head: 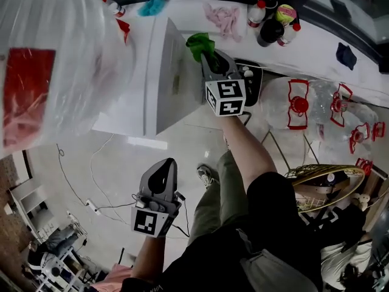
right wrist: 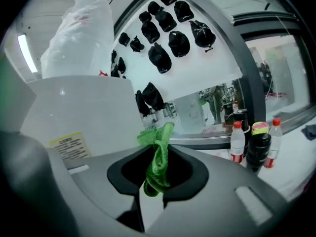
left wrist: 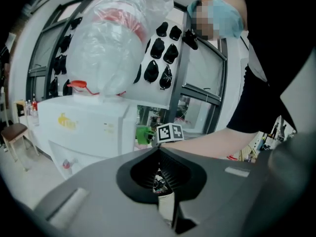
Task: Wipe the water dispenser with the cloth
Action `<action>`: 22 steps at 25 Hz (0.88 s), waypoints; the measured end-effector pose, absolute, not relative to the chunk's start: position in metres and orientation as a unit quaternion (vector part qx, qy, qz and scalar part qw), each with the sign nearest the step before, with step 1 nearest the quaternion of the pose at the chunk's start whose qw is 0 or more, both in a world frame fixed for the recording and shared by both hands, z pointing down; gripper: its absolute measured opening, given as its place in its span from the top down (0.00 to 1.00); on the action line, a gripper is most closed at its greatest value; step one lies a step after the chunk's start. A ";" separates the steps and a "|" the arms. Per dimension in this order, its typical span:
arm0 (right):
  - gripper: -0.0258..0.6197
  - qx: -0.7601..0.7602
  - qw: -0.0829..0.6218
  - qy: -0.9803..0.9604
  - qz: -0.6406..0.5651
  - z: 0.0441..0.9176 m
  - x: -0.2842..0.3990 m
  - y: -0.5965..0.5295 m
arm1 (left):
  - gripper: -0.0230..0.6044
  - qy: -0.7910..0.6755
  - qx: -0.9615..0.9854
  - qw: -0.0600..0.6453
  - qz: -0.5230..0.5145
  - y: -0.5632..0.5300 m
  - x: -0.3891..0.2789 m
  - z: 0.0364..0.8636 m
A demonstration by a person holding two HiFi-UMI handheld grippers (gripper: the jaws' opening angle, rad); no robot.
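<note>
A white water dispenser (head: 161, 78) stands ahead, topped by a bottle wrapped in a clear plastic bag (head: 55, 66). My right gripper (head: 206, 50) is shut on a green cloth (head: 199, 43), held against the dispenser's right side near the top. In the right gripper view the cloth (right wrist: 158, 157) hangs pinched between the jaws, next to the white side panel (right wrist: 84, 112) with a yellow label (right wrist: 69, 145). My left gripper (head: 164, 170) hangs low, away from the dispenser, jaws together with nothing between them. The left gripper view shows the dispenser (left wrist: 84, 125) and cloth (left wrist: 144, 134) from the front.
Several bottles (head: 273, 20) stand on a white ledge behind; pink cloth (head: 223, 18) and a teal one (head: 152, 6) lie there too. Large empty water jugs (head: 316, 111) sit on the floor at right. Cables (head: 91, 193) trail across the floor. Black caps (right wrist: 170, 36) hang on the wall.
</note>
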State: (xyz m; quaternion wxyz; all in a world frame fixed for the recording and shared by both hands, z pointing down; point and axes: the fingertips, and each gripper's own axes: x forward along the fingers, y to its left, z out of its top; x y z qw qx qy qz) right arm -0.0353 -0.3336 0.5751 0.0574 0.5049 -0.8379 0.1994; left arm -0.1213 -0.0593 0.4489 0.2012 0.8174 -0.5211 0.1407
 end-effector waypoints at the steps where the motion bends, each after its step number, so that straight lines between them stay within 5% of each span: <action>1: 0.83 0.502 0.054 -0.840 0.198 0.573 -0.034 -0.315 | 0.96 -0.518 0.820 0.199 0.140 -0.054 -0.122 0.448; 11: 0.83 0.466 0.052 -0.850 0.239 0.592 -0.053 -0.141 | 0.96 -0.490 0.841 0.184 0.138 0.000 -0.120 0.445; 22: 0.83 0.413 0.066 -0.871 0.257 0.614 -0.096 -0.123 | 0.96 -0.497 0.832 0.198 0.143 0.006 -0.116 0.463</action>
